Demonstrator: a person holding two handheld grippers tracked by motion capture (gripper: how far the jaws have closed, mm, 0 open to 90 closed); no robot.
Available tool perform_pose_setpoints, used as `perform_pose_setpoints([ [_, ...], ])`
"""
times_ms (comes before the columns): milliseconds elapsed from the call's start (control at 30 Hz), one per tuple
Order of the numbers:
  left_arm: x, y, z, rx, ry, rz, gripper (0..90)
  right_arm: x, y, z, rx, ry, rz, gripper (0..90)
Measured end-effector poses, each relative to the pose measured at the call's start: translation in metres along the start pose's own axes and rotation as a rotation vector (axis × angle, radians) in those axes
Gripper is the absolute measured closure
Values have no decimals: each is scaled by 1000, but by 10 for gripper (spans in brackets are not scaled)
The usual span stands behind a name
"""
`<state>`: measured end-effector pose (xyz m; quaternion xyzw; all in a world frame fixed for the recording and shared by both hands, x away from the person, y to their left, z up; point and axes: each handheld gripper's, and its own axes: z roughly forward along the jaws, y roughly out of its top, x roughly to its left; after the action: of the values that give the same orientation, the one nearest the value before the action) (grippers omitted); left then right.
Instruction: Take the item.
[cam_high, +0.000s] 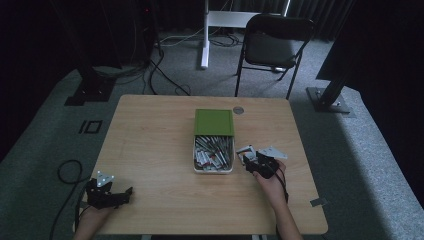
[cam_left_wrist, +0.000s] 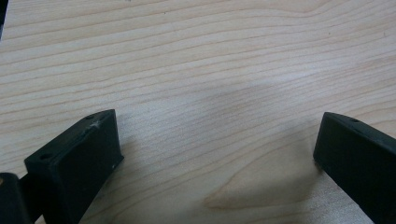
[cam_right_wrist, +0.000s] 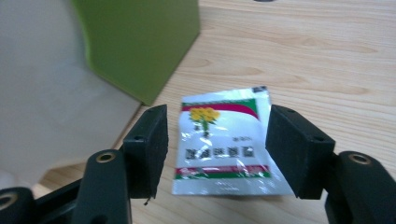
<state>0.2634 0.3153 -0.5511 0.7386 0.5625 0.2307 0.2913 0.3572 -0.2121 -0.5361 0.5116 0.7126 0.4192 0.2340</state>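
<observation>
One packet (cam_right_wrist: 224, 142) lies flat on the table (cam_high: 150, 150) just right of the box (cam_high: 213, 167) of packets, between the right claw's (cam_right_wrist: 217, 149) parted jaws, apparently set out; left claw (cam_left_wrist: 215, 154) gapes idle, near left.

High view overlooks table (cam_high: 150, 150); claw views skim it closely

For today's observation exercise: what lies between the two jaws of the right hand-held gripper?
A sachet lies flat on the table between the open jaws of the right hand-held gripper; the pads do not press it. The right gripper view shows this.
</observation>
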Motion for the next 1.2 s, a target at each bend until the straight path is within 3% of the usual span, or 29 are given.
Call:
perform_pose_setpoints([
  [600,0,0,0,1,0,2,14,-35,-17,-19,19,-124,34,182],
  [933,0,0,0,2,0,2,14,-48,-27,-37,53,-205,61,147],
  [1200,0,0,0,2,0,2,14,-57,-35,-54,70,-244,87,142],
])
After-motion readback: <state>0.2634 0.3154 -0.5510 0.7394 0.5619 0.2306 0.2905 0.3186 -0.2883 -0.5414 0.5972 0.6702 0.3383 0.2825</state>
